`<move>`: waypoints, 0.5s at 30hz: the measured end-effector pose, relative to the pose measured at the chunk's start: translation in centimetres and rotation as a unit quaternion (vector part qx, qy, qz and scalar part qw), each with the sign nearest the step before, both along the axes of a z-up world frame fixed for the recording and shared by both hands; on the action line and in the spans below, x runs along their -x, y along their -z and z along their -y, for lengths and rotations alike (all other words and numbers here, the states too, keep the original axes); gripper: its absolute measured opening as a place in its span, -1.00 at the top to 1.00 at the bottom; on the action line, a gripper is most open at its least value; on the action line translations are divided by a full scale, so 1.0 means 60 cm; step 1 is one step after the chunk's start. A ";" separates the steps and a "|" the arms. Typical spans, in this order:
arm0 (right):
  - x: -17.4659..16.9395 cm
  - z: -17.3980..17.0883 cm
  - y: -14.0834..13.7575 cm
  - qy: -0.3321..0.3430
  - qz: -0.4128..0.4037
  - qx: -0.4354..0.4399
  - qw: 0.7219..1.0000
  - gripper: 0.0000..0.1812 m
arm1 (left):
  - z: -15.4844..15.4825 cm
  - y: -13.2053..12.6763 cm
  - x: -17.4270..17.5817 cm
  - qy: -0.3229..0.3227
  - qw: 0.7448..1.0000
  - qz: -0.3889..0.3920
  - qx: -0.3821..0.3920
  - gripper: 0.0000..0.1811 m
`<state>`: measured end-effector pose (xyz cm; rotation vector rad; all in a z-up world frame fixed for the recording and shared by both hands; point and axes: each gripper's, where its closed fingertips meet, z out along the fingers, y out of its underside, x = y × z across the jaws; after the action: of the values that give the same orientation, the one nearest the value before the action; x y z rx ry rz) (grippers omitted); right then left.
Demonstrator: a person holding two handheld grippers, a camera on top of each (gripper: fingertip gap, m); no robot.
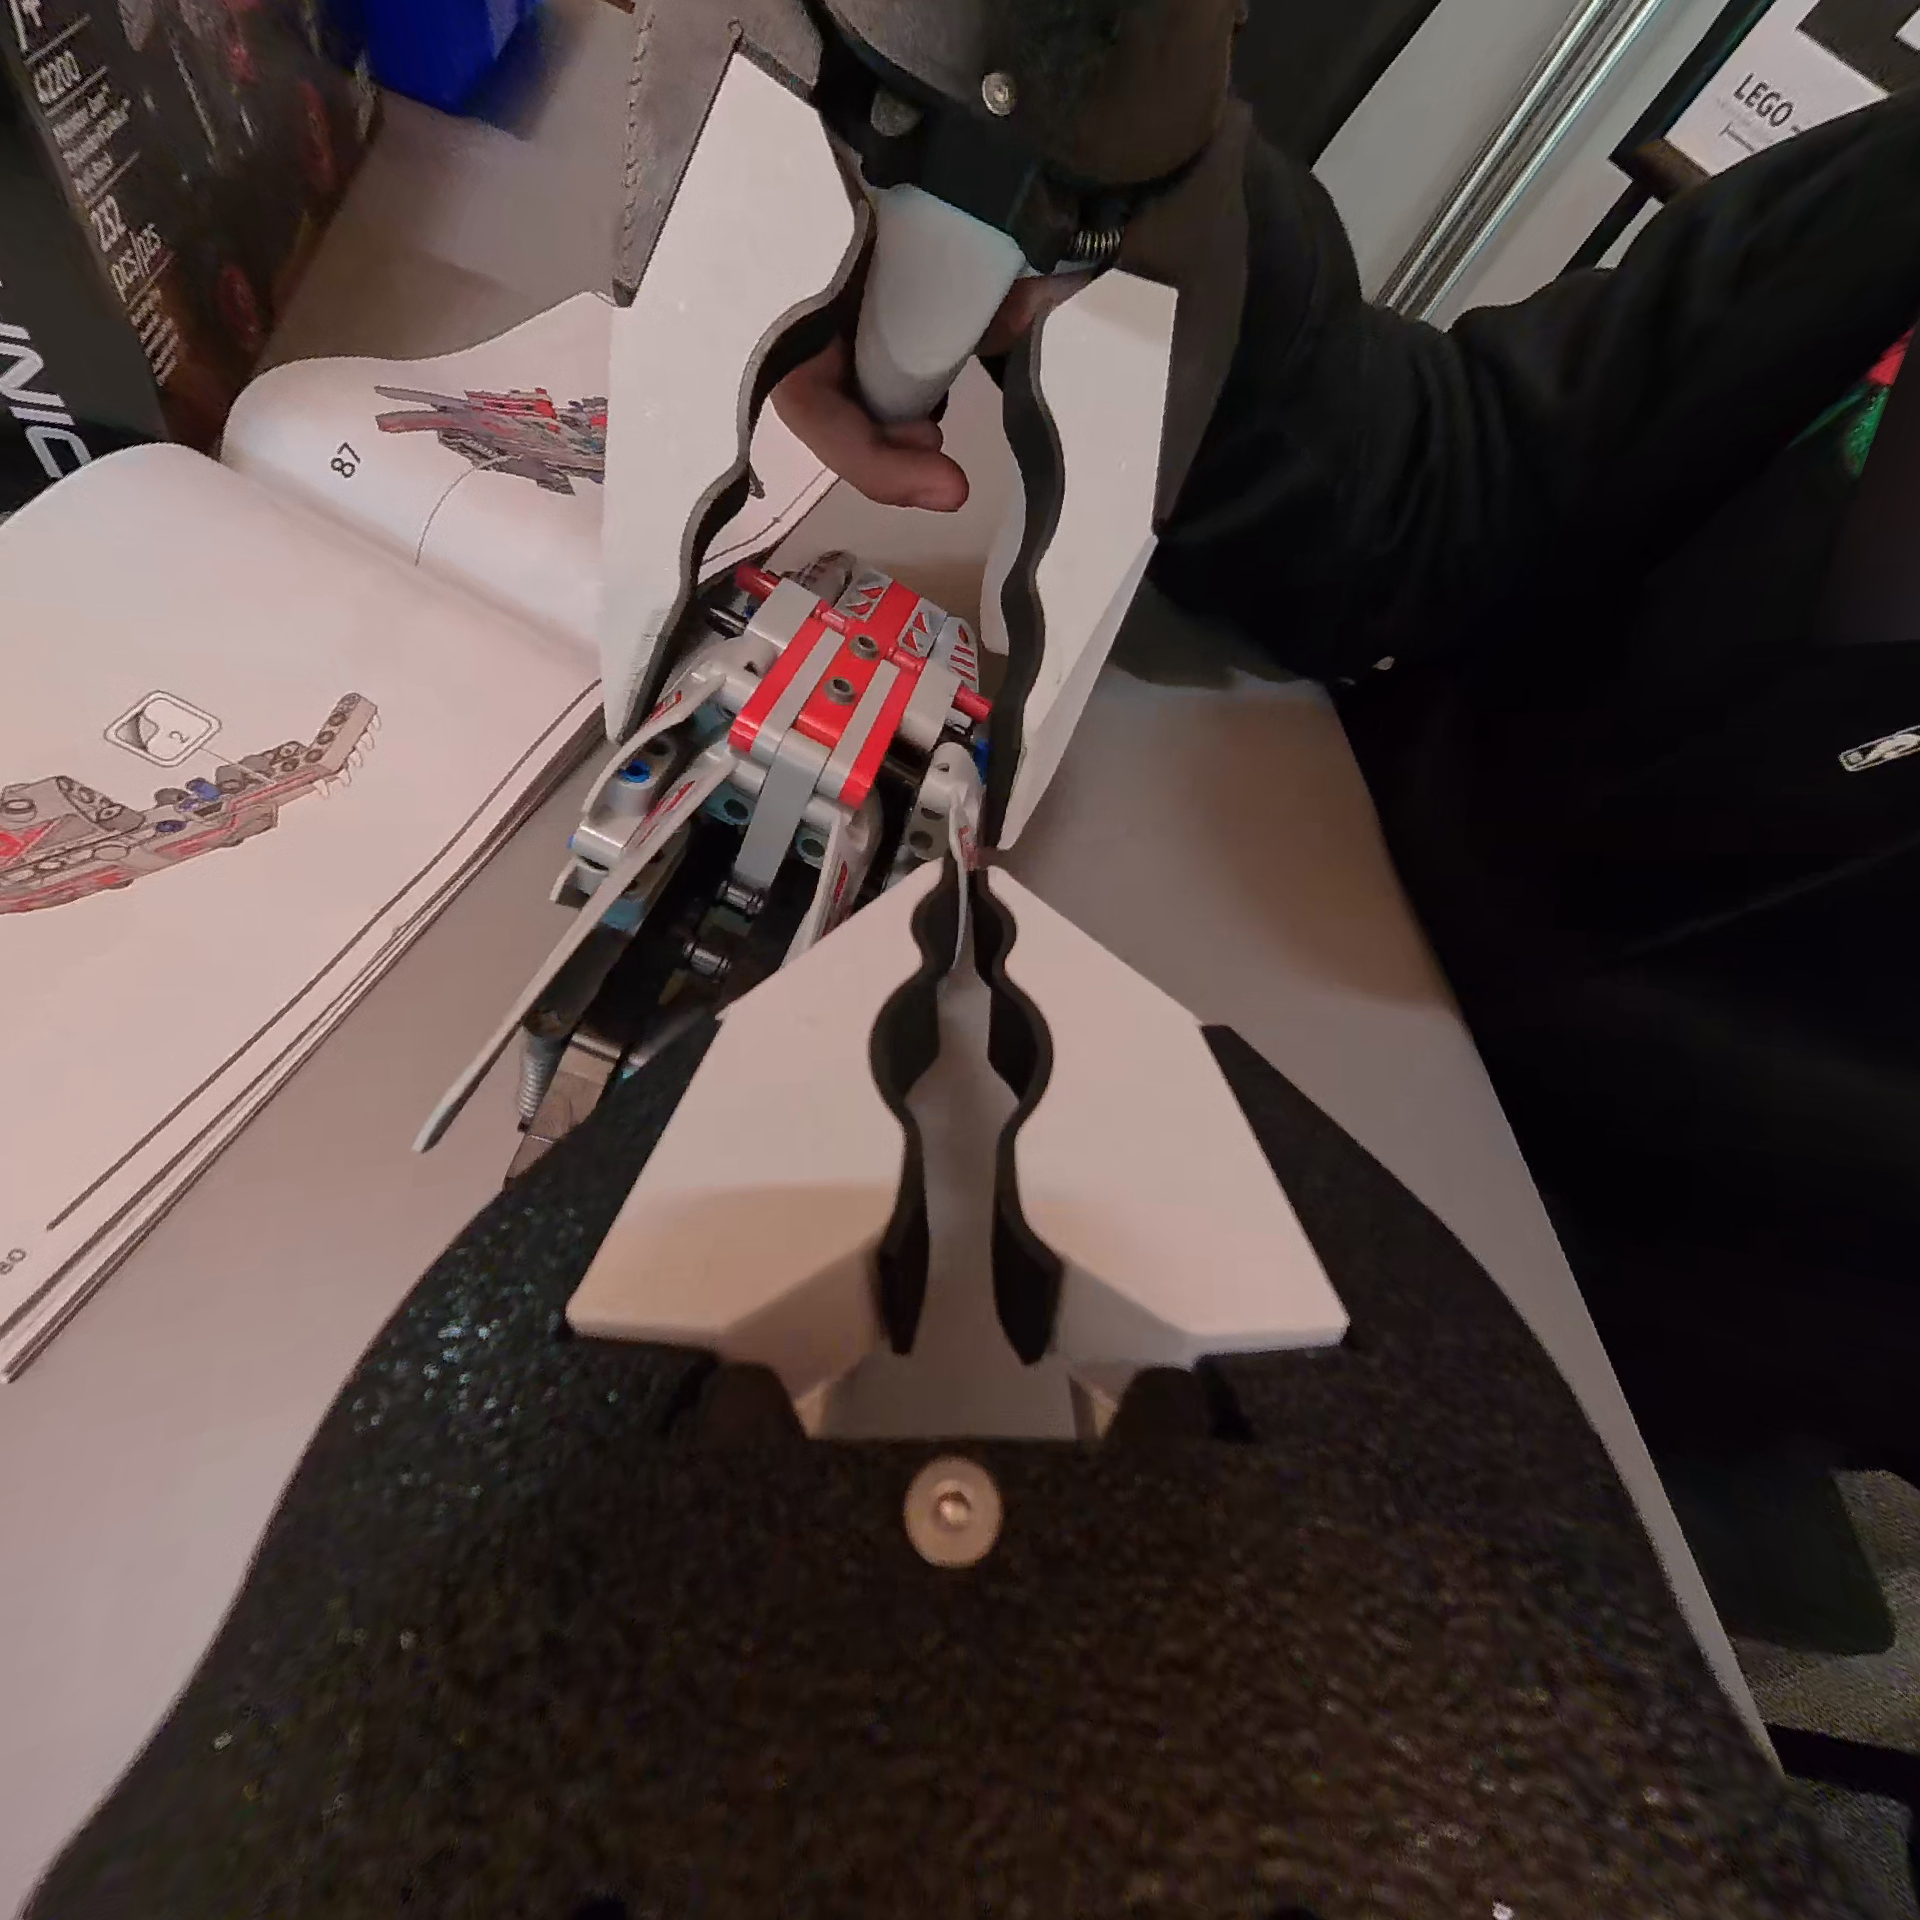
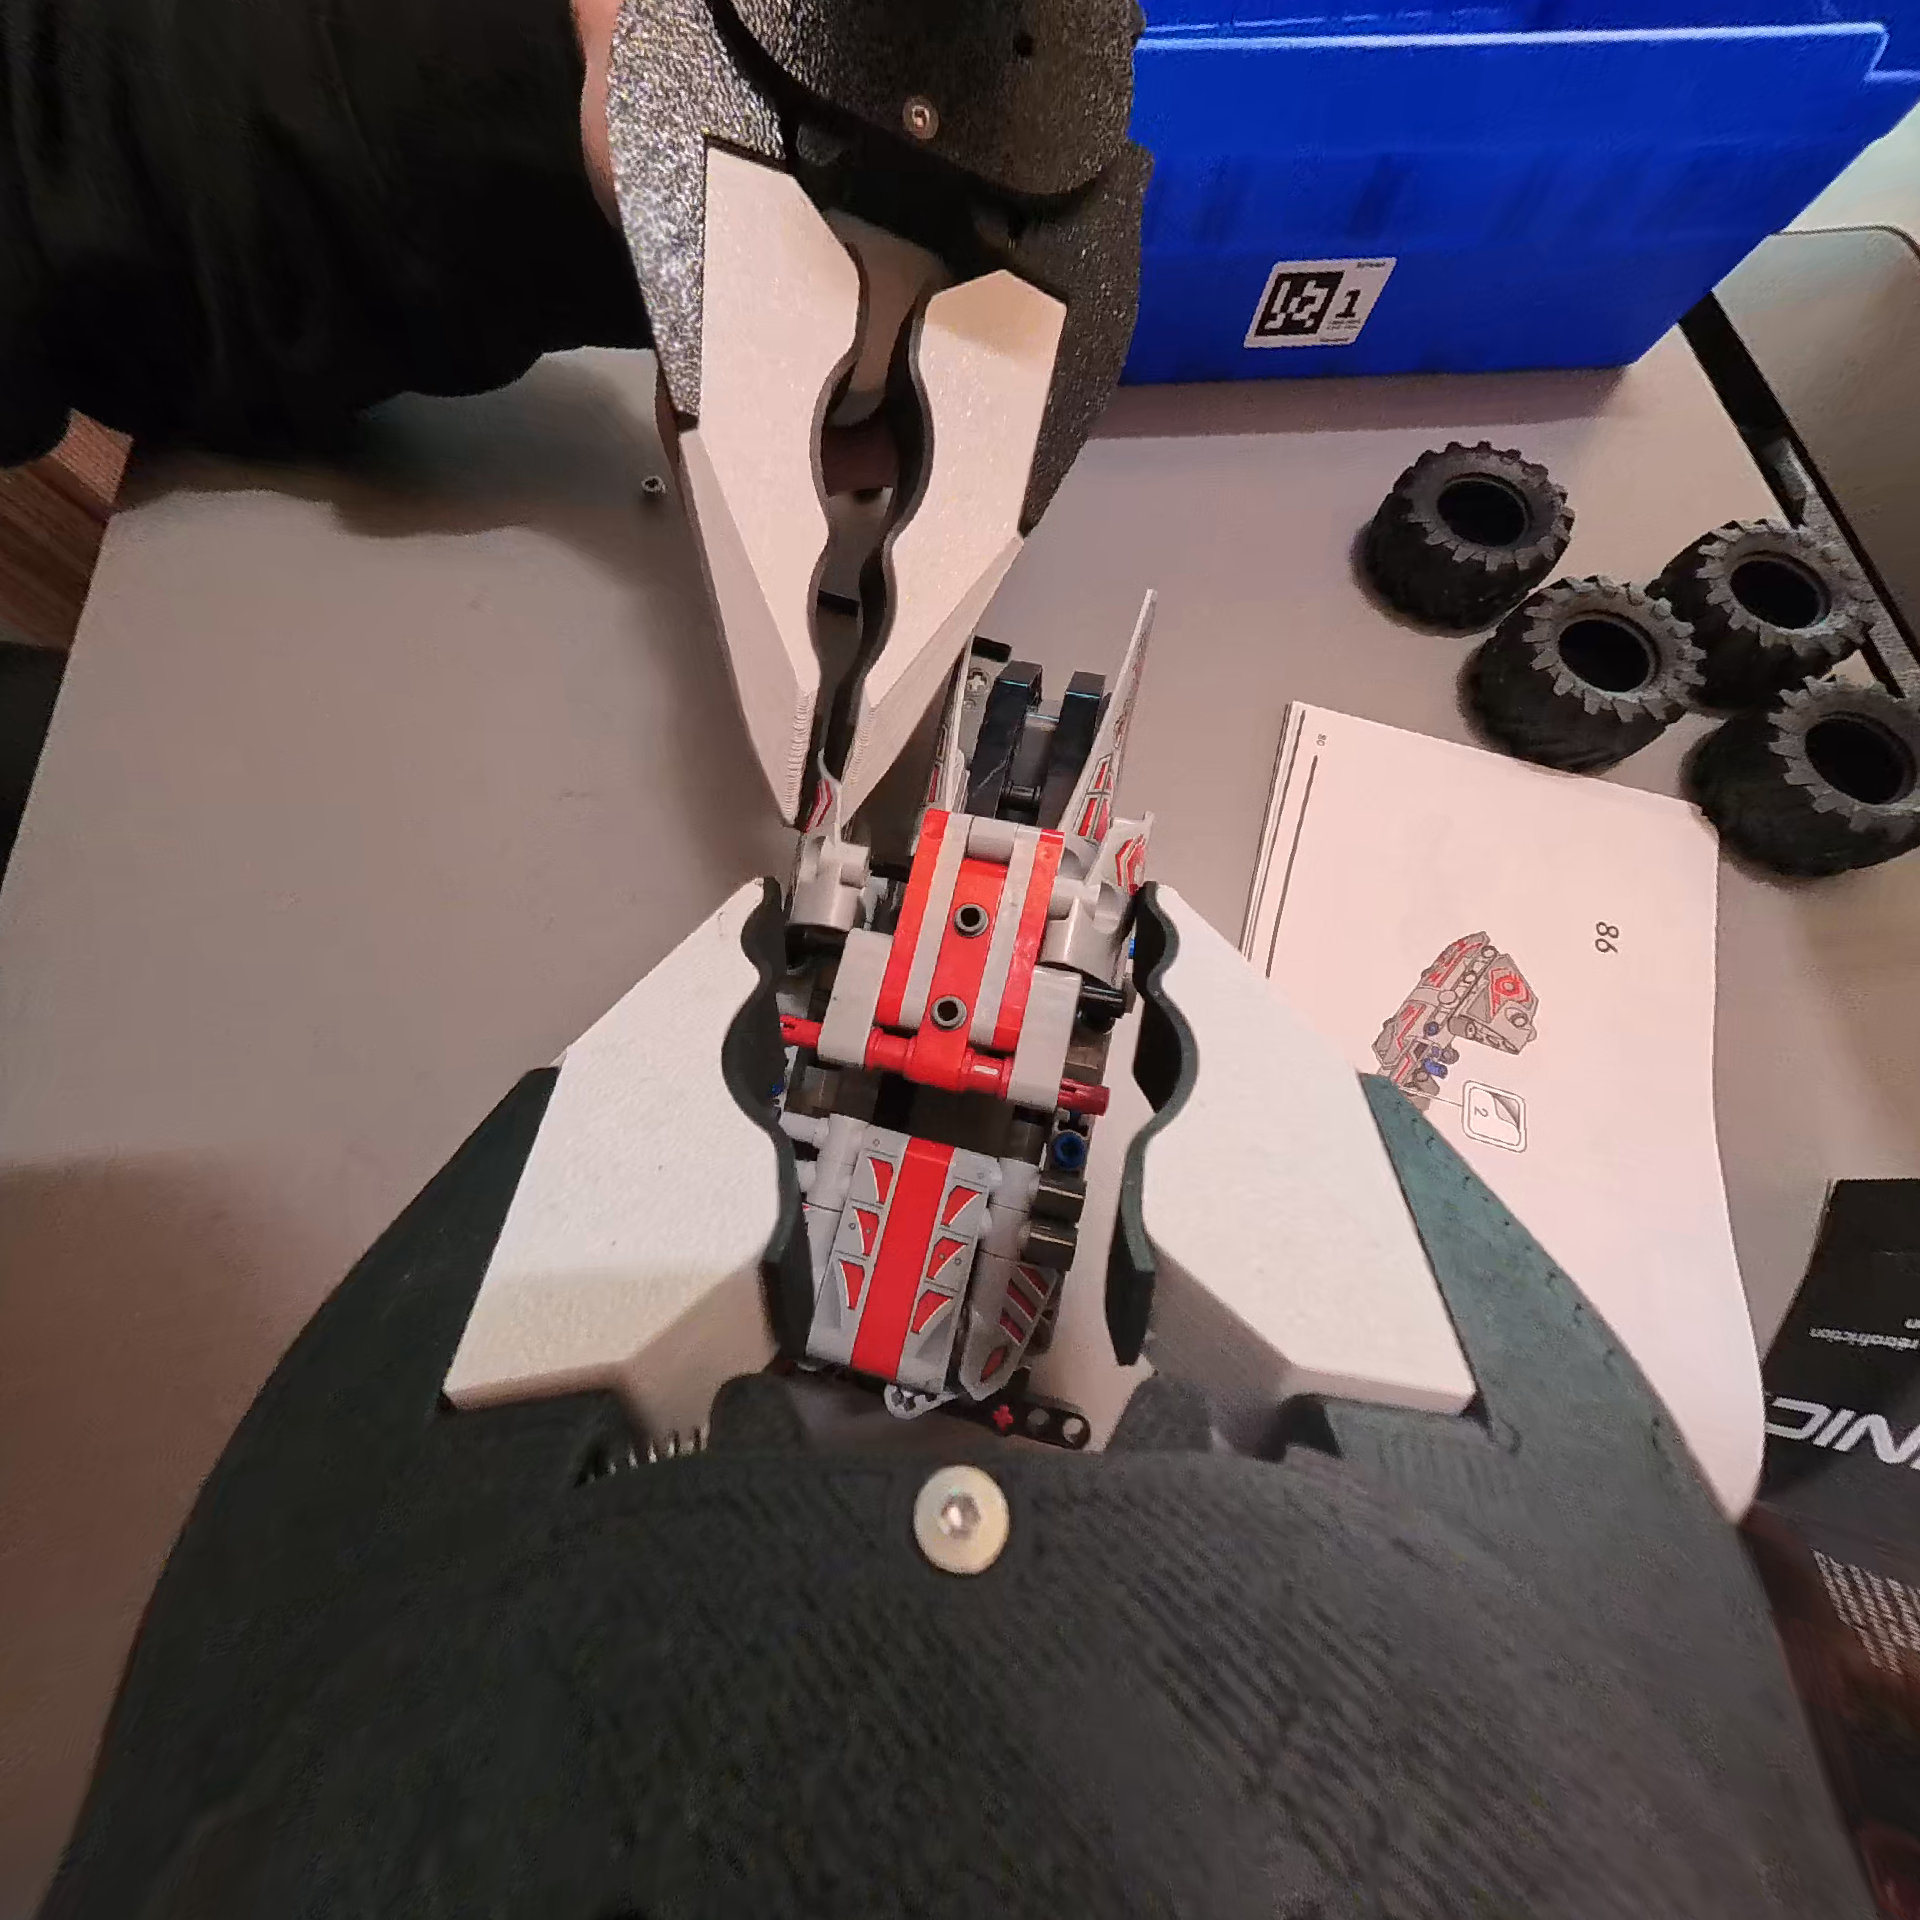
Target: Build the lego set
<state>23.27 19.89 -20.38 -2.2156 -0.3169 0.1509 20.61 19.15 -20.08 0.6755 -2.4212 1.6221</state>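
My right hand-held gripper (image 2: 956, 1122) is spread moderately wide and clamped across the body of the lego model (image 2: 951, 1049), its dark wavy pads pressing both flanks. The grey and red model runs lengthwise straight between the fingers, its long axis pointing toward twelve o'clock in the right wrist view. My left hand-held gripper (image 1: 961, 883) comes in from the opposite end, nearly closed, and pinches a thin grey fin (image 1: 961, 847) at the model's corner, so the left one is nearer the part being worked. Judging by this, the next move turns on that fin's line against the body. At two o'clock from the model lie four black tyres (image 2: 1652, 655), not yet fitted, and an open instruction booklet (image 2: 1486, 935) at three o'clock. A blue bin (image 2: 1507, 177) stands at one o'clock on the pale surface (image 2: 343, 810). The model's underside is hidden, and I cannot tell whether it rests on the surface.
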 end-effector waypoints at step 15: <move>-0.002 0.002 0.004 -0.003 0.015 0.007 1.000 0.27 | -0.007 0.001 -0.008 -0.010 0.996 0.073 -0.051 0.98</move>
<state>23.40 19.77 -20.64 -2.2332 -0.3410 0.1235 21.10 19.55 -20.12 0.6187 -2.6239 1.6196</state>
